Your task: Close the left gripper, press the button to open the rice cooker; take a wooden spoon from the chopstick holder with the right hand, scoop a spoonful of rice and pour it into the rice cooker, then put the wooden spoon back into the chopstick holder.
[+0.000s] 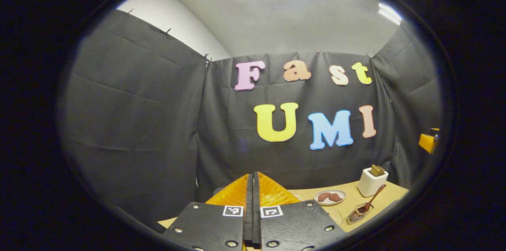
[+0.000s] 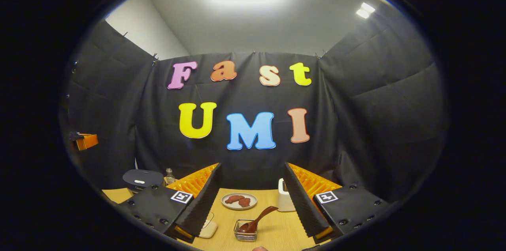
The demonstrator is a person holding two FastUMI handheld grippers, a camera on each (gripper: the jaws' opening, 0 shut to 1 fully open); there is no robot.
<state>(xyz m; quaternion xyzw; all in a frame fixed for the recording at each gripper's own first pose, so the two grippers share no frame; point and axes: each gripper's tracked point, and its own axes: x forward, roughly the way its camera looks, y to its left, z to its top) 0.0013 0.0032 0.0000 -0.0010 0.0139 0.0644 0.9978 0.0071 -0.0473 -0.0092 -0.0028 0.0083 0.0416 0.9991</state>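
In the right gripper view the wooden spoon [image 2: 257,218] leans in a small wire holder [image 2: 245,235] on the wooden table, below and between the fingers of my right gripper [image 2: 252,180], which is open and holds nothing. The dark rice cooker [image 2: 139,178] stands at the left with its lid down. In the left gripper view my left gripper [image 1: 253,187] is shut on nothing and sits high, facing the cloth wall. There the spoon [image 1: 373,199] and wire holder [image 1: 357,213] lie low on the right.
A plate with brown pieces [image 2: 239,200] and a white container [image 2: 284,199] stand behind the wire holder. A small bottle [image 2: 169,175] is beside the cooker. A pale flat thing [image 2: 208,228] lies partly behind one right finger. The other gripper's orange part [image 2: 85,140] shows far left.
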